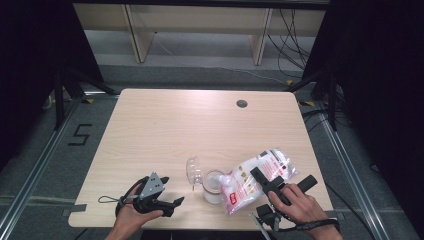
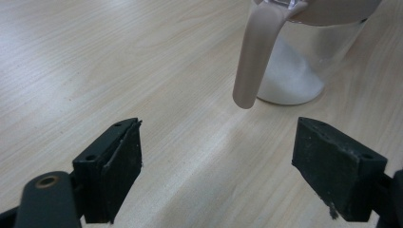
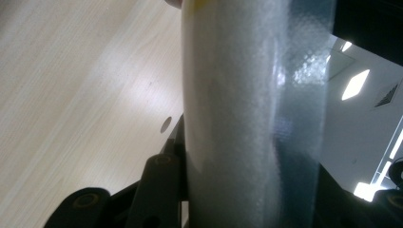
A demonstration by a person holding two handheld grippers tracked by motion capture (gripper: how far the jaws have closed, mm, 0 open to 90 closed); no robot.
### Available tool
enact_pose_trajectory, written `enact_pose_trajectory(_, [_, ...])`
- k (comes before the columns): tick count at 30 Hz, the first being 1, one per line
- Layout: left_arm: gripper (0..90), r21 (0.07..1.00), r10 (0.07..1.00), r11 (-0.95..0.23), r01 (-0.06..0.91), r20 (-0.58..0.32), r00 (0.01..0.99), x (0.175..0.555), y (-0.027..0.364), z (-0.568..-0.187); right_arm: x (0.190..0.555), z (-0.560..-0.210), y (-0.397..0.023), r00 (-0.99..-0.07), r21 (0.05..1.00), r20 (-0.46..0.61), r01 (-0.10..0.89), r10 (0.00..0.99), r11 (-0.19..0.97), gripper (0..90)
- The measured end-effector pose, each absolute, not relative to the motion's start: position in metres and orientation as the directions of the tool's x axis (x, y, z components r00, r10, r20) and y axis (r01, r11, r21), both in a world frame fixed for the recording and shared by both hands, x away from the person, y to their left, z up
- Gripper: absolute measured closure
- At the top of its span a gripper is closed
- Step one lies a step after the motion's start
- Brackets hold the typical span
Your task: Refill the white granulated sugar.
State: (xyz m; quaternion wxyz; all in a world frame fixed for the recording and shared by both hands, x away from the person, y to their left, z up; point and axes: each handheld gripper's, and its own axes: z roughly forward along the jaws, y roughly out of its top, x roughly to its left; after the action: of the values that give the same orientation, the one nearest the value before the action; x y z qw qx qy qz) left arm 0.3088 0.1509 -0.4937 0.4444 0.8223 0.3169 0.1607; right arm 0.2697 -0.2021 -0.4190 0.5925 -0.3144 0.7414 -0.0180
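Right hand-held gripper (image 1: 264,181) is clamped on the bag (image 1: 255,177), tilted over the jar (image 1: 214,186); left hand-held gripper (image 1: 172,204) is held spread.

Bag (image 3: 247,118) hides right hand-held gripper's pads; print seems blurred.

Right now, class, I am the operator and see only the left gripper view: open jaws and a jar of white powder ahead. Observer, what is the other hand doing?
Observer: The right gripper is shut on a clear bag of white stuff.
Operator: Where is that bag against the jar?
Observer: It slants down to the left in the high view, its low end at the rim of the jar.
Operator: Is the jar shut?
Observer: No, its clear lid is swung open on the side away from the bag.
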Motion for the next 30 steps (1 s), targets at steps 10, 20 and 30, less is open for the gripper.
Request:
enact_pose_trajectory(10, [16.6, 0.832, 0.665, -0.405, 0.379, -0.016, 0.747, 0.3087, 0.1510, -0.4936, 0.2698, -0.4188, -0.2027, -0.104, -0.401, -0.865, -0.445, -0.491, 0.800, 70.3])
enact_pose_trajectory(20, [16.6, 0.832, 0.665, -0.405, 0.378, -0.016, 0.747, 0.3087, 0.1511, -0.4935, 0.2709, -0.4199, -0.2036, -0.111, -0.392, -0.868, -0.446, -0.485, 0.804, 70.7])
enact_pose_trajectory(30, [16.6, 0.833, 0.665, -0.404, 0.377, -0.016, 0.747, 0.3087, 0.1511, -0.4935, 0.2709, -0.4186, -0.2039, -0.109, -0.399, -0.865, -0.444, -0.490, 0.802, 70.9])
